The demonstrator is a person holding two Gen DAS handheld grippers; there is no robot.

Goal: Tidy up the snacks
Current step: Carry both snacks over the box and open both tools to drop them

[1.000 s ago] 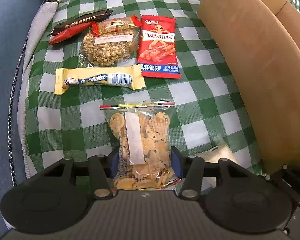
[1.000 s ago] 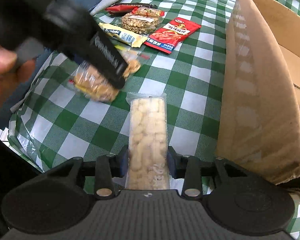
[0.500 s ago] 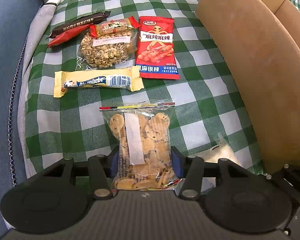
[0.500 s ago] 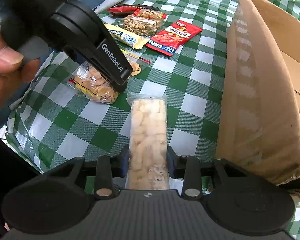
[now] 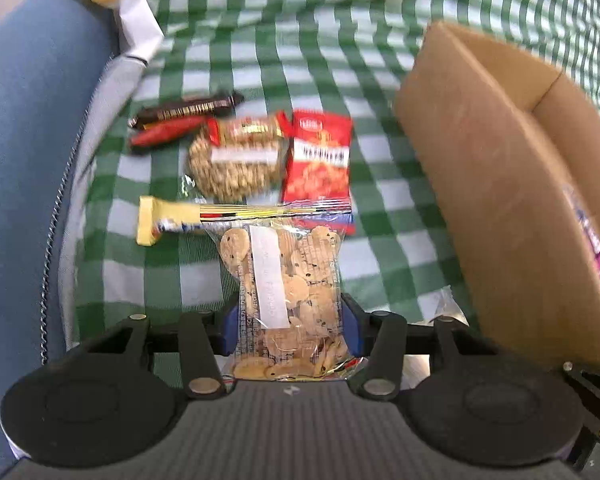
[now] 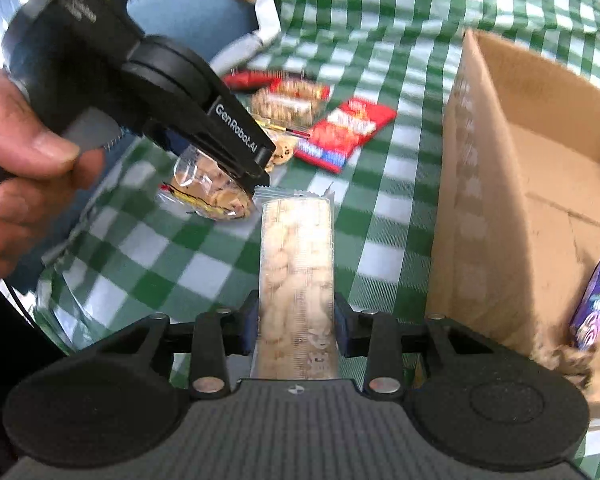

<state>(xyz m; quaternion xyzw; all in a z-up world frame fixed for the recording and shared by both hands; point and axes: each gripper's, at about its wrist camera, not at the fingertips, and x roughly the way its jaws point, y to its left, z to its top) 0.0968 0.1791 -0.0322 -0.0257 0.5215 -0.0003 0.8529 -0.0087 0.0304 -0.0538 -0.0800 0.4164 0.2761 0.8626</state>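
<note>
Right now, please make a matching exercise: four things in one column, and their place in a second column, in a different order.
1. cookie bag
2. long clear pack
3. purple packet
4. red spicy packet

a. inside the cardboard box
b. lying on the checked cloth
c. in the left hand-held gripper
d. in the right hand-held gripper

Pairs: 1-c, 2-d, 3-a, 4-b

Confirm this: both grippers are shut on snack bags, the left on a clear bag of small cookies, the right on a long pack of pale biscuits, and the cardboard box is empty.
Not quite: the cardboard box is not empty. The right wrist view shows a purple packet inside it. The rest holds: the left gripper is shut on the cookie bag, and the right gripper on the biscuit pack.
</note>
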